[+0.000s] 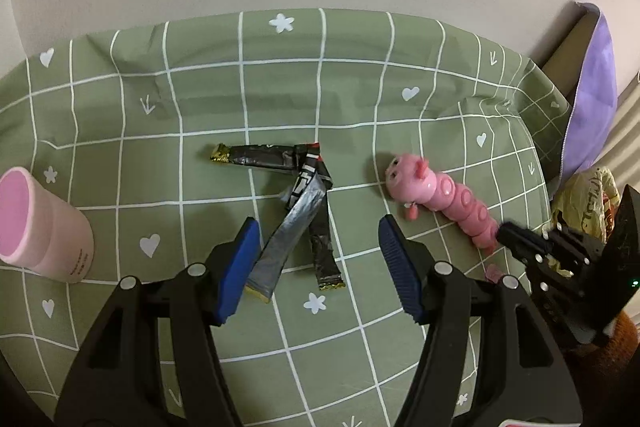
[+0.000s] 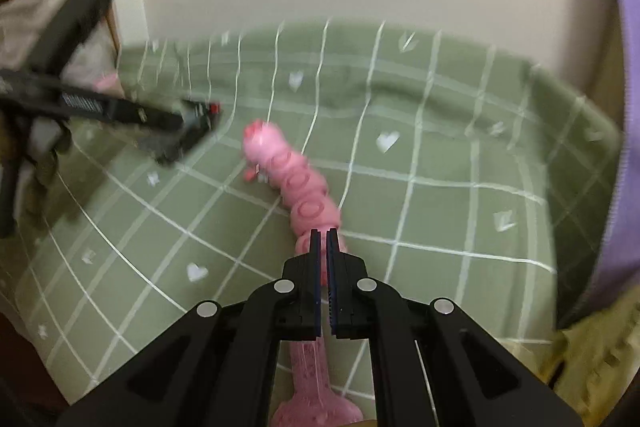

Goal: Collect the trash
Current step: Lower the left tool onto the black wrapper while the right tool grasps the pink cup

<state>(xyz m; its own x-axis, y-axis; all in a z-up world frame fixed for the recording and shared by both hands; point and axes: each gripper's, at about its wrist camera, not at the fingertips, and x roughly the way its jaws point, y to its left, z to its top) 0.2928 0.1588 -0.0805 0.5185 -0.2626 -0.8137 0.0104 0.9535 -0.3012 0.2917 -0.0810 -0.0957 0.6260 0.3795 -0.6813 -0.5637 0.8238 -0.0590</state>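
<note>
On the green checked tablecloth (image 1: pixel 200 99), two dark snack wrappers lie crossed near the middle. First wrapper (image 1: pixel 260 157): black, flattened, lying crosswise with a gold crimped end pointing left. Second wrapper (image 1: pixel 294 223): torn open, silver lining exposed, running from the first wrapper's right end down toward the viewer; a black strip with a gold end lies alongside it.

Left gripper (image 1: pixel 316 263): jaws stand wide apart, blue pads facing each other, nothing pressed between them. The lower end of the silver wrapper sits just beside the left pad; contact cannot be confirmed. The gripper hangs above the cloth, tilted downward.

Right gripper (image 2: pixel 323 259): jaws nearly together, a narrow gap showing between the blue pads, and nothing visible in that gap. Its tips sit at the tail of a pink segmented caterpillar toy (image 2: pixel 298 183), which stretches away across the cloth with its head toward the far left. Whether the tips touch the toy cannot be told; the right wrist view is blurred.

A pink cup (image 1: pixel 44 227) stands upright at the cloth's left edge, well apart from the wrappers. A crumpled yellow bag (image 1: pixel 588 203) sits off the cloth's right side, beside purple fabric (image 1: pixel 596 95)
</note>
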